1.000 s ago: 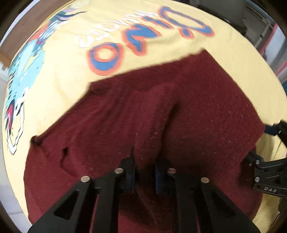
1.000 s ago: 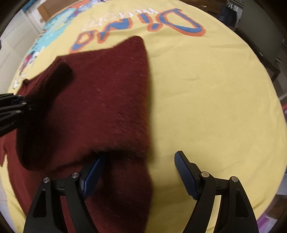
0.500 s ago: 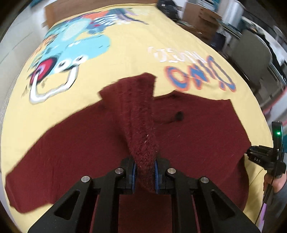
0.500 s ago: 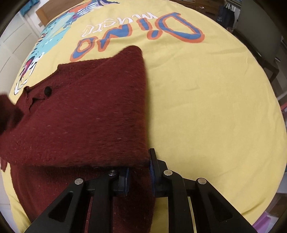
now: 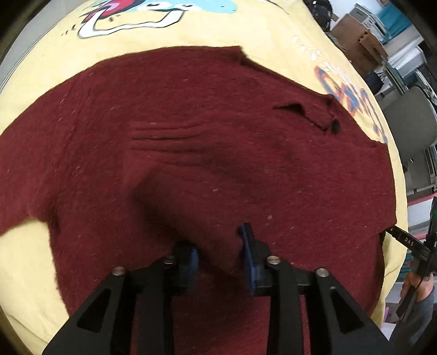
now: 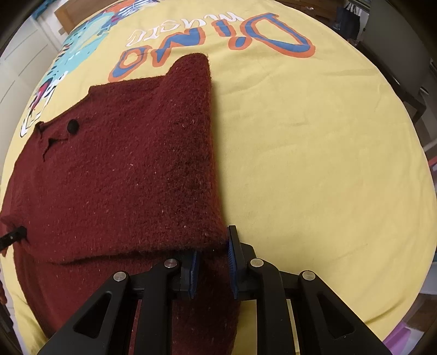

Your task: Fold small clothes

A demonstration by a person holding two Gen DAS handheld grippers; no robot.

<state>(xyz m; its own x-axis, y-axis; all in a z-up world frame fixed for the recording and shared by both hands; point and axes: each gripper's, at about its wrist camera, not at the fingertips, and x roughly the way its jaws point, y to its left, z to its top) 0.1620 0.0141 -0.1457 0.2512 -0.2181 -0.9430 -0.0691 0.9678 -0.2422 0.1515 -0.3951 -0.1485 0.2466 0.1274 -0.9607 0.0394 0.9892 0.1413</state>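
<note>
Maroon fleece fills most of both views: a small sweater (image 5: 191, 142) lies spread on a yellow cloth (image 6: 314, 153) that covers the desk. In the left wrist view it takes up the whole centre of the frame, with a dark button (image 5: 334, 126) and an open neck slit at the upper right, and a few fine creases across its middle. The left gripper (image 5: 220, 254) sits at the bottom centre; its jaws are spread apart, with a raised ridge of fleece running up between the blue pads, and I cannot tell whether either pad touches it.

In the right wrist view the sweater (image 6: 123, 174) occupies the left half of the frame. A flap of it is folded over, so a straight folded edge runs from the upper centre down to the right gripper (image 6: 211, 266) at the bottom centre. Its jaws stand a little apart with the sweater's lower corner lying between them, loosely and not squeezed. The button (image 6: 73, 125) shows at the left.

On the cloth, big blue and orange letters (image 6: 218, 41) run across the top of the right wrist view, and a cartoon dinosaur print (image 5: 142, 13) crosses the top of the left wrist view. Beyond the desk at the upper right of the left view stand a grey chair (image 5: 409, 123) and cardboard boxes (image 5: 355, 41). The other gripper and a hand (image 5: 418, 281) show at that view's right edge.
</note>
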